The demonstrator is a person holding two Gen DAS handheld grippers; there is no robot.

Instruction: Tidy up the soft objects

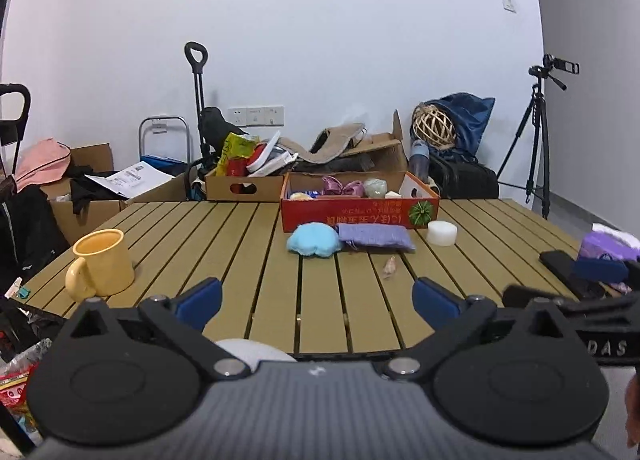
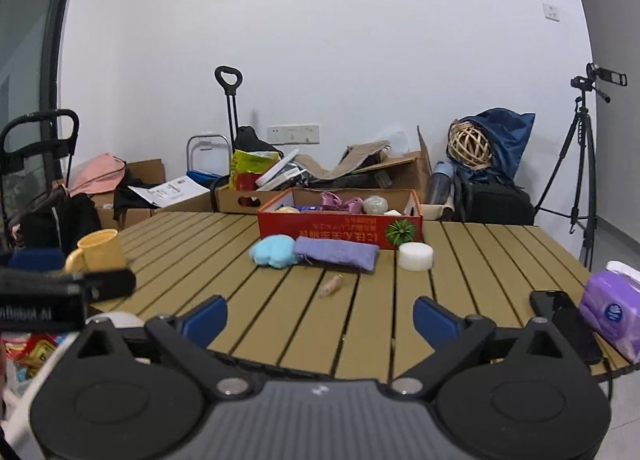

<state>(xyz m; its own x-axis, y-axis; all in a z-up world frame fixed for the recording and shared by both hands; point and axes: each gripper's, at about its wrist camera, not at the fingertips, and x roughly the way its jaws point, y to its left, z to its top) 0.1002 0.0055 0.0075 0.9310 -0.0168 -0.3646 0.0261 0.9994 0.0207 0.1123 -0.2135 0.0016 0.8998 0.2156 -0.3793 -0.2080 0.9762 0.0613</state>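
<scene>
On the slatted table, a light blue cloud-shaped sponge [image 1: 314,240] [image 2: 273,251], a purple knitted pouch [image 1: 375,236] [image 2: 337,252] and a white round sponge [image 1: 441,233] [image 2: 416,256] lie in front of a red cardboard box [image 1: 360,212] [image 2: 340,225] that holds several soft items. A small pinkish piece [image 1: 389,267] [image 2: 331,286] lies nearer. My left gripper [image 1: 317,300] is open over the near table edge, nothing between its blue pads. My right gripper [image 2: 320,318] is open too, well short of the objects.
A yellow mug [image 1: 100,268] [image 2: 98,250] stands at the left. A black phone [image 2: 566,324] [image 1: 570,272] and a purple tissue pack [image 2: 614,306] [image 1: 608,246] lie at the right edge. Boxes, bags, a trolley and a tripod [image 2: 582,163] stand behind the table.
</scene>
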